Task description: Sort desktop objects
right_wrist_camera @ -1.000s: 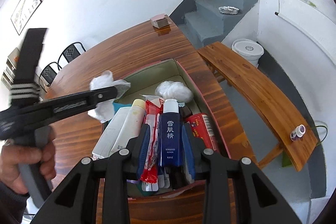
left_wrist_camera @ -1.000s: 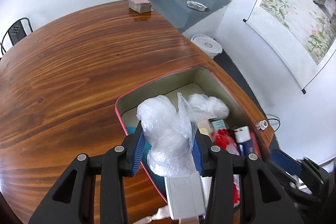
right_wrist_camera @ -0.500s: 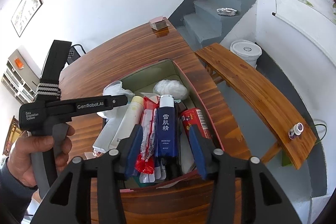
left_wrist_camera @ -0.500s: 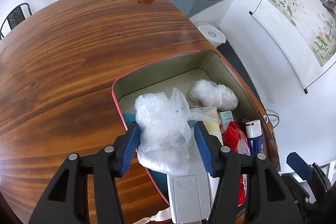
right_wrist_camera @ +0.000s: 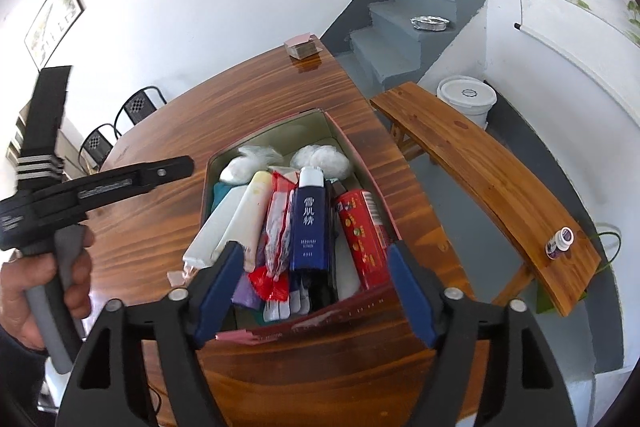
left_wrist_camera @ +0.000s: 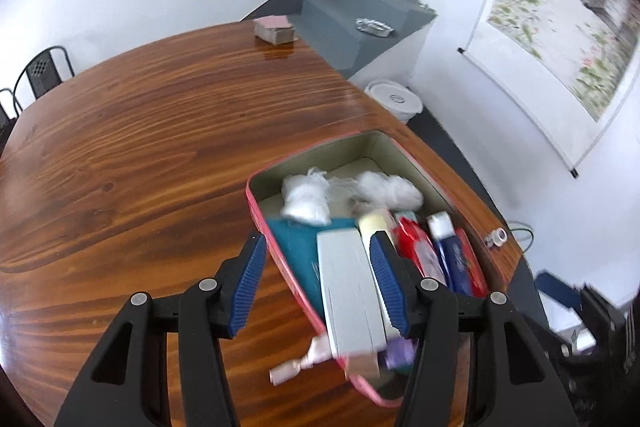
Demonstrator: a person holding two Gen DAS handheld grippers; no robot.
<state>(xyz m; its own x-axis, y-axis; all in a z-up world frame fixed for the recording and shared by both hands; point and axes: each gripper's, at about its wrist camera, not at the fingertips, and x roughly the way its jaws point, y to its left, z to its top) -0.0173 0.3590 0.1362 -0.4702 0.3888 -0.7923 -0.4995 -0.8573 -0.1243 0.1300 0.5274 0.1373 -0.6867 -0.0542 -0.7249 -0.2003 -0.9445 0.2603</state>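
Observation:
A pink-rimmed storage box [left_wrist_camera: 256, 205] [right_wrist_camera: 362, 163] sits on the wooden table, packed with several items. A clear plastic bag [left_wrist_camera: 305, 201] [right_wrist_camera: 249, 163] lies at its far end beside a second white bag [left_wrist_camera: 390, 187] [right_wrist_camera: 322, 159]. A blue bottle [right_wrist_camera: 308, 223] [left_wrist_camera: 450, 255], a red box [right_wrist_camera: 362, 233], a cream tube [right_wrist_camera: 248, 211] and a white box [left_wrist_camera: 348, 291] lie inside. My left gripper [left_wrist_camera: 318, 279] is open and empty above the box's near left edge; it also shows in the right wrist view [right_wrist_camera: 160, 171]. My right gripper [right_wrist_camera: 314, 291] is open and empty over the box's near end.
A small pink-topped block [left_wrist_camera: 274, 29] [right_wrist_camera: 303, 45] sits at the table's far edge. A wooden bench [right_wrist_camera: 488, 171] with a small bottle [right_wrist_camera: 560, 242] stands right of the table. A white bucket [right_wrist_camera: 466, 99], grey stairs [right_wrist_camera: 412, 27] and black chairs [left_wrist_camera: 42, 71] surround it.
My left gripper opened and let go of the plastic bag, which now lies in the box's far end, then drew back. My right gripper opened wide off the blue bottle.

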